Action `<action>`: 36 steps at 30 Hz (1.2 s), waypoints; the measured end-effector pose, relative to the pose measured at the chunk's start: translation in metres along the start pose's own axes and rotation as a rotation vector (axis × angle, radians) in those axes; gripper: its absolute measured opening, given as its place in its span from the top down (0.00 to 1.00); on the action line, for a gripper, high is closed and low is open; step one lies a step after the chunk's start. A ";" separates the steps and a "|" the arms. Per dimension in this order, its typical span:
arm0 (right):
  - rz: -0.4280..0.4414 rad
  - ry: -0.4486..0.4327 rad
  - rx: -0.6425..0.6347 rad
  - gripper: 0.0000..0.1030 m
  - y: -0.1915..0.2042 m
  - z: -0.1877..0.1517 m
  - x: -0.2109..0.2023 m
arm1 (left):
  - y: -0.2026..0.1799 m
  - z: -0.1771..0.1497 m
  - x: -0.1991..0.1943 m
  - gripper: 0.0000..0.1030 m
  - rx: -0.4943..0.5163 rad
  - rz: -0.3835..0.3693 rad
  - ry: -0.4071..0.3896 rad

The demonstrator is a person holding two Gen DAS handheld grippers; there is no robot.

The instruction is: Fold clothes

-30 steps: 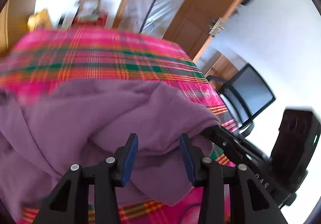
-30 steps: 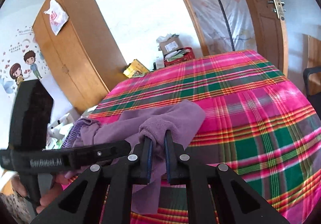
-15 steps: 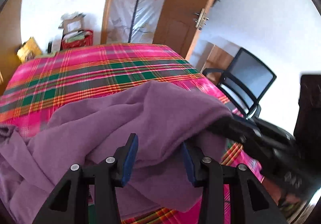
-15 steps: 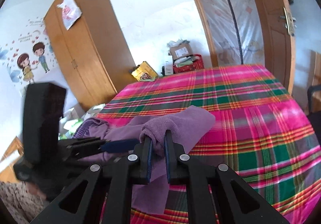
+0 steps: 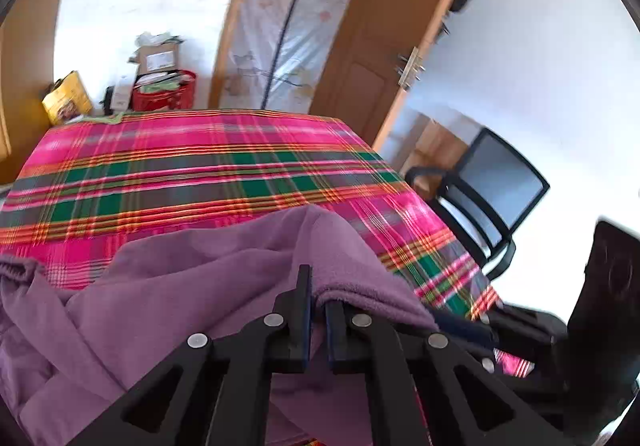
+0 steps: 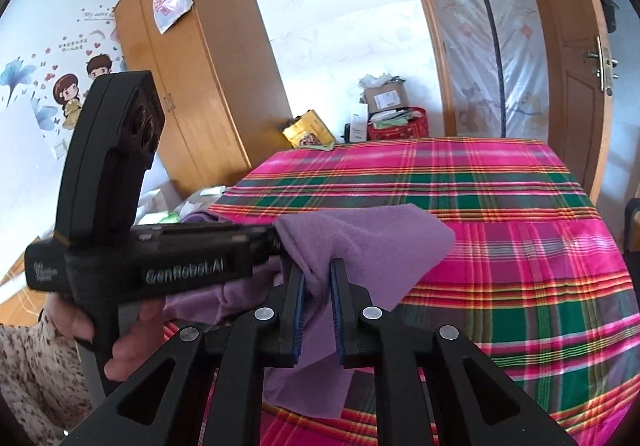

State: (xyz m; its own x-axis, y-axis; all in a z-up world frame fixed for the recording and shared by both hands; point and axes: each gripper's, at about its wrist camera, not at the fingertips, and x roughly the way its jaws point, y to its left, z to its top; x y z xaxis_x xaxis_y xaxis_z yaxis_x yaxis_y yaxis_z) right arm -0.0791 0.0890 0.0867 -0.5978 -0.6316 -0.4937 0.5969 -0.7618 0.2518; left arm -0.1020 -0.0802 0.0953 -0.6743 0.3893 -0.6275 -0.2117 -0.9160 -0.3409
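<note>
Purple fleece garment (image 5: 168, 286) lay bunched at the near edge of the bed, on the pink-green plaid cover (image 5: 200, 174). Left claw (image 5: 316, 298): jaws had just been closing and were now clamped on the garment's hemmed edge. Right claw (image 6: 316, 278): jaws had just eased slightly wider, yet still pinched a fold of the same cloth, lifted off the cover. The two claws sat close together. Black office chair (image 5: 492, 198) stood beside the bed.

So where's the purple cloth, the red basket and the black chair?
purple cloth (image 5: 192, 286): left wrist view, its wide middle.
red basket (image 6: 400, 126): right wrist view, its front wall.
black chair (image 5: 500, 182): left wrist view, its backrest.
</note>
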 end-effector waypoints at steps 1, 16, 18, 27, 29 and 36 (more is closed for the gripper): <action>0.002 0.001 -0.004 0.83 0.001 -0.002 -0.001 | 0.005 0.002 -0.002 0.95 -0.023 0.007 -0.008; -0.071 0.191 0.077 0.67 -0.023 -0.052 0.034 | 0.107 0.024 -0.079 0.95 -0.309 0.177 -0.218; -0.040 0.207 0.092 0.67 -0.024 -0.054 0.040 | 0.118 0.023 -0.087 0.95 -0.330 0.204 -0.235; 0.069 0.253 0.063 0.67 -0.003 -0.065 0.058 | 0.158 0.018 -0.107 0.95 -0.456 0.268 -0.281; 0.087 0.260 0.024 0.67 0.007 -0.066 0.063 | 0.165 0.016 -0.110 0.95 -0.472 0.281 -0.286; 0.107 0.293 -0.093 0.67 0.037 -0.071 0.075 | 0.183 0.009 -0.117 0.95 -0.522 0.317 -0.288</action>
State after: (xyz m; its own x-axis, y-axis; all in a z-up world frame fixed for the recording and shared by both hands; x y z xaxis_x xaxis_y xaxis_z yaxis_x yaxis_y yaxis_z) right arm -0.0634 0.0239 -0.0001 -0.3574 -0.6291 -0.6903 0.7023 -0.6682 0.2453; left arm -0.0685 -0.2946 0.1129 -0.8246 0.0021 -0.5657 0.3478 -0.7867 -0.5100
